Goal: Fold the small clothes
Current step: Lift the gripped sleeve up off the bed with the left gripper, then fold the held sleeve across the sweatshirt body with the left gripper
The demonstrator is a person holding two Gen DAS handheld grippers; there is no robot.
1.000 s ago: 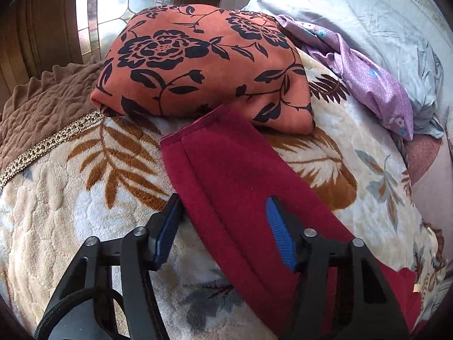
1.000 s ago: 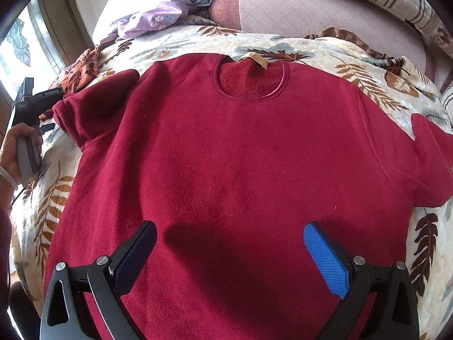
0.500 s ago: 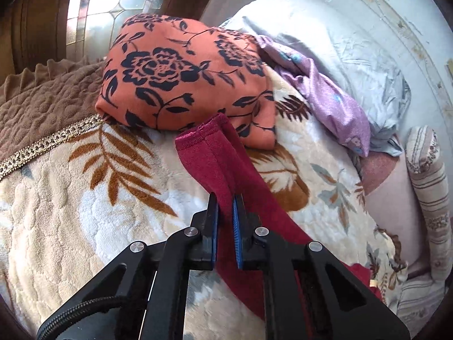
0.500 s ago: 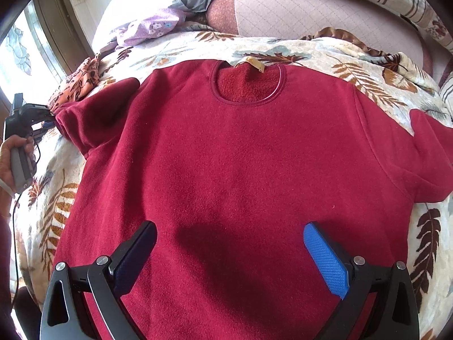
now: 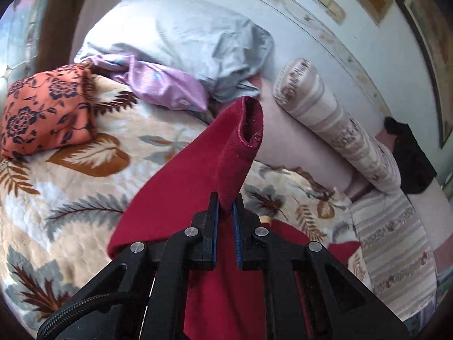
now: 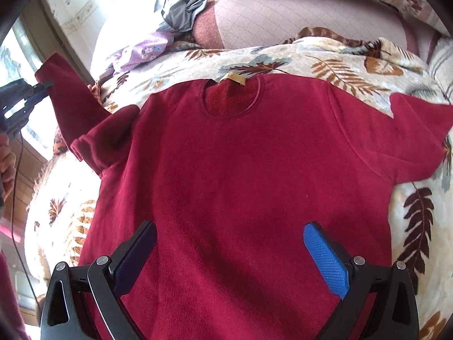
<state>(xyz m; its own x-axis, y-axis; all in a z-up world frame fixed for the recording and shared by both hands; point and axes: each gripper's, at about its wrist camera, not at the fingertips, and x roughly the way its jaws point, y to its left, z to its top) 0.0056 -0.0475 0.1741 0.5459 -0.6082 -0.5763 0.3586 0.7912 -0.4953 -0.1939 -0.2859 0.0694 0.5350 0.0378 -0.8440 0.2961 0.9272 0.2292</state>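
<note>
A dark red sweater (image 6: 240,170) lies face up on a leaf-patterned blanket (image 6: 339,65), neck toward the far side. My left gripper (image 5: 225,212) is shut on the sweater's left sleeve (image 5: 220,153), which rises off the bed with its open cuff pointing up. In the right wrist view that left gripper (image 6: 42,86) shows at the far left, holding the raised sleeve (image 6: 65,107). My right gripper (image 6: 229,246) hovers open over the lower body of the sweater, nothing between its fingers. The right sleeve (image 6: 419,130) lies spread on the blanket.
An orange floral cushion (image 5: 45,110), a lilac garment (image 5: 161,85) and a grey pillow (image 5: 181,39) lie at the head of the bed. A striped bolster (image 5: 337,130) runs along the wall. A person's hand (image 6: 7,161) shows at the left edge.
My left gripper closed on the sleeve, then lifted it up and swung it to the right, toward the sweater's body. The right gripper stayed open and shifted slightly.
</note>
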